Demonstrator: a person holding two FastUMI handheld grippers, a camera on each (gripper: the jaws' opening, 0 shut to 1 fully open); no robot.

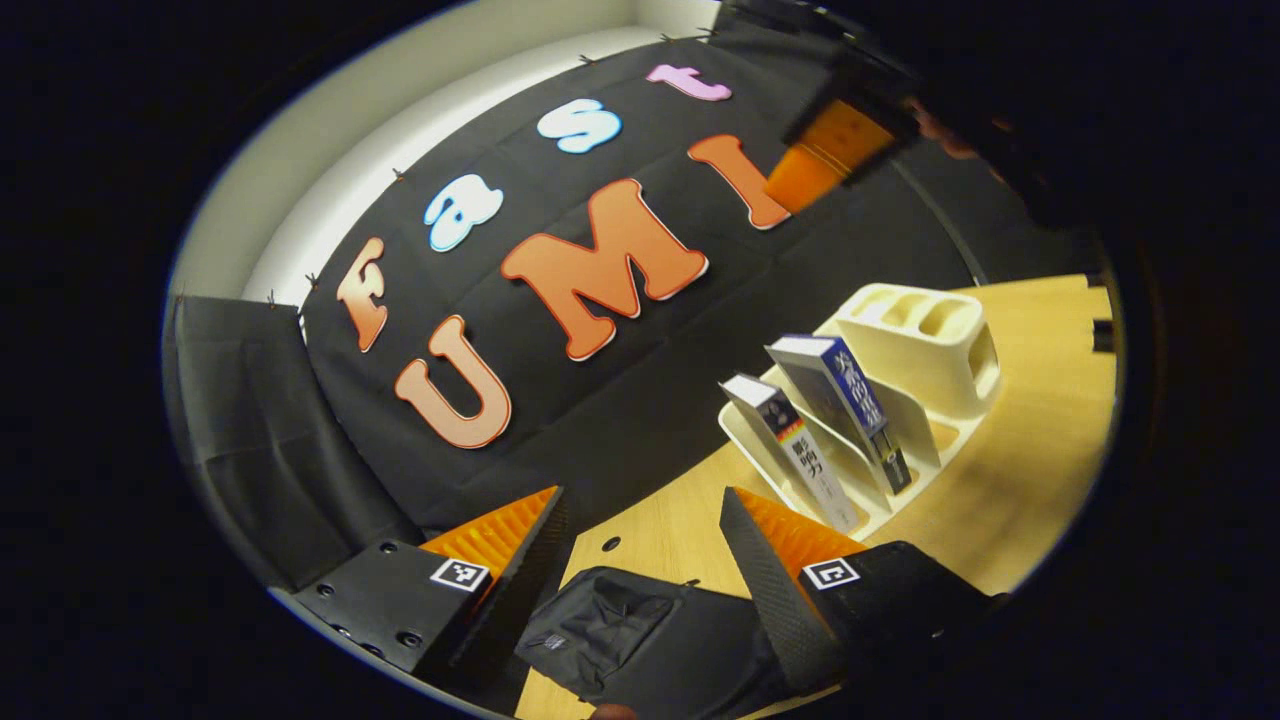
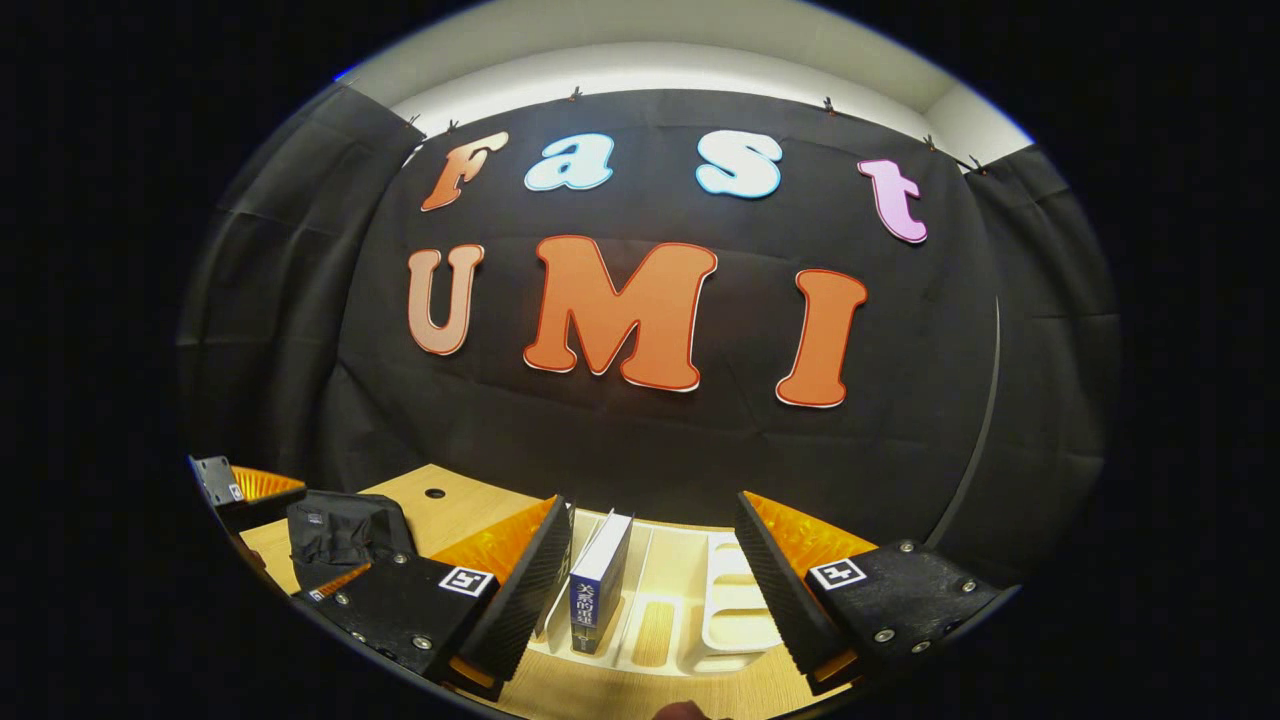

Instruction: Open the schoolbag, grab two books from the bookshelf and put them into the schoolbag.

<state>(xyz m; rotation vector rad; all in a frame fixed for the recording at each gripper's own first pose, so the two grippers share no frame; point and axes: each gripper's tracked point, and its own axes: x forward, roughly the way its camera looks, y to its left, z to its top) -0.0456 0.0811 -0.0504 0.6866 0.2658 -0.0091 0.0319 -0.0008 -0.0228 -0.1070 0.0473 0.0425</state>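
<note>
In the left gripper view the black schoolbag (image 1: 640, 640) lies on the wooden table just below my left gripper (image 1: 643, 500), which is open and holds nothing. To the right stands a white bookshelf (image 1: 925, 340) with two leaning books: a white-spined book (image 1: 805, 460) and a blue-spined book (image 1: 850, 400). In the right gripper view my right gripper (image 2: 652, 505) is open in front of the bookshelf (image 2: 735, 600). The blue-spined book (image 2: 598, 585) stands between its fingers, close to the left finger, not pinched. The schoolbag (image 2: 340, 530) and the left gripper (image 2: 240, 490) are at the far left.
The light wooden table (image 1: 1040, 400) runs up to the black cloth wall behind the shelf. A small round hole (image 2: 434, 493) sits in the tabletop near the bag. The right gripper (image 1: 840, 140) hangs blurred at the top right of the left gripper view.
</note>
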